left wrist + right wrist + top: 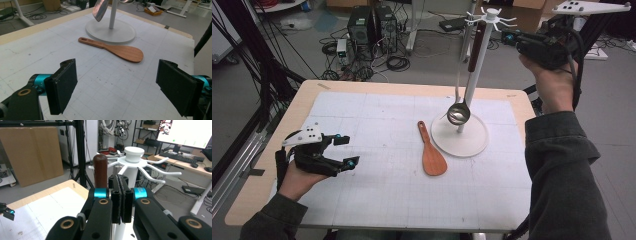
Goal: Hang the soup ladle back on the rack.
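A white utensil stand [475,60] with hooked arms at its top rises from a round base [472,140] on the mat. A ladle hangs from it, brown handle [476,45] up and steel bowl [458,114] low by the pole. A wooden rice spatula [432,152] lies flat left of the base. My left gripper [350,150] rests open near the table's left edge, pointing at the spatula [115,48], with nothing between its fingers. My right gripper [506,36] is held high, just right of the stand's top, jaws shut. The ladle handle [100,173] and stand cap [133,155] sit right behind its tips [121,187].
A white gridded mat [377,200] covers most of the wooden table [307,95]. Beyond the far edge, computer cases [371,27] and cables lie on the floor. Black frame legs stand at the left. A desk with a monitor [187,132] is behind the stand.
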`<state>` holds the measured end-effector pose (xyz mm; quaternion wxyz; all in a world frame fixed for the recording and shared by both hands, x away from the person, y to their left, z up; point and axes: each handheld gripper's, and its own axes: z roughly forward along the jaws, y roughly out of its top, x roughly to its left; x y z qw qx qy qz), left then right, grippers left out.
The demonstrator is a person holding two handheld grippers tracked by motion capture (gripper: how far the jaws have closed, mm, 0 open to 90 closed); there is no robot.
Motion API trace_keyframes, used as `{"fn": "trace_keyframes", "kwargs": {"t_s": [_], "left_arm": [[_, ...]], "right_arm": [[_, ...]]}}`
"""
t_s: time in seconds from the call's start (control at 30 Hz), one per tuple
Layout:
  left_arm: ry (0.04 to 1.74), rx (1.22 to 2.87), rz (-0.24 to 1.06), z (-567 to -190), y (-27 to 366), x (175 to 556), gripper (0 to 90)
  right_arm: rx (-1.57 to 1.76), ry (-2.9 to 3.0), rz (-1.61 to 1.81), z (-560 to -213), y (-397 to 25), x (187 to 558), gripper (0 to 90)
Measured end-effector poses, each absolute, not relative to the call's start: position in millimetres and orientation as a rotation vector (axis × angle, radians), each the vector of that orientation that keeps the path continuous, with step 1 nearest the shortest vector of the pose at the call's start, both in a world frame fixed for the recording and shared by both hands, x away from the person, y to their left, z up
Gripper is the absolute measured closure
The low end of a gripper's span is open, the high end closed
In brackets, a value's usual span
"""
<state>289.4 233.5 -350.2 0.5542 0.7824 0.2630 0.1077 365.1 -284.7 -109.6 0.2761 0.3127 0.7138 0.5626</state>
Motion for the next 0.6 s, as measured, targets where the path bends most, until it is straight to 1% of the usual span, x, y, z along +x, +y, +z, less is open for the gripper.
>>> {"fn": "trace_keyframes", "kwargs": {"t_s": [0.6], "left_arm": [[0.618,1.848,0.253,-350,234,289,17.7]], "right_arm": [[0.802,1.938,1.494,-108,-256,367,89.9]]}}
